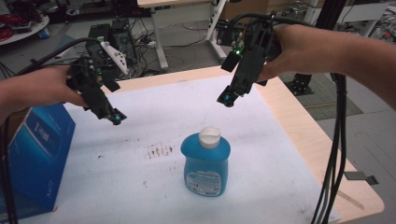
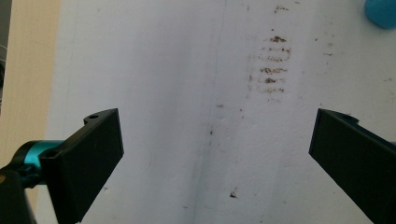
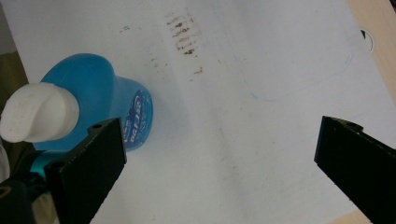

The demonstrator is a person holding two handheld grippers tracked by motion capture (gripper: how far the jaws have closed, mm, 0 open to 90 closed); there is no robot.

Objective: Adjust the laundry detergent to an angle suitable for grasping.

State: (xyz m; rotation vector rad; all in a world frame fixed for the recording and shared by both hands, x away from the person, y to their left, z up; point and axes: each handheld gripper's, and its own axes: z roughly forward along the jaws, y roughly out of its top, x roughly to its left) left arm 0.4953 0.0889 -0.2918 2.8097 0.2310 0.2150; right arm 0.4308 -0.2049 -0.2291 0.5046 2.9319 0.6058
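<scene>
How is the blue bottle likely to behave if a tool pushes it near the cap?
The blue bottle stands upright, tall for its base, so a high push may tip it. Its smooth plastic wall looks slippery. The white cap probably gives a firmer hold.

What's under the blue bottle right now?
The blue bottle stands upright on the white sheet that covers the wooden table. Its base hides the sheet beneath it; brown stains lie beside it.

wooden table [image 1: 299, 116] bears a stained white sheet [image 1: 140, 130], blue bottle [image 1: 205, 165], blue box [image 1: 39, 154].
</scene>
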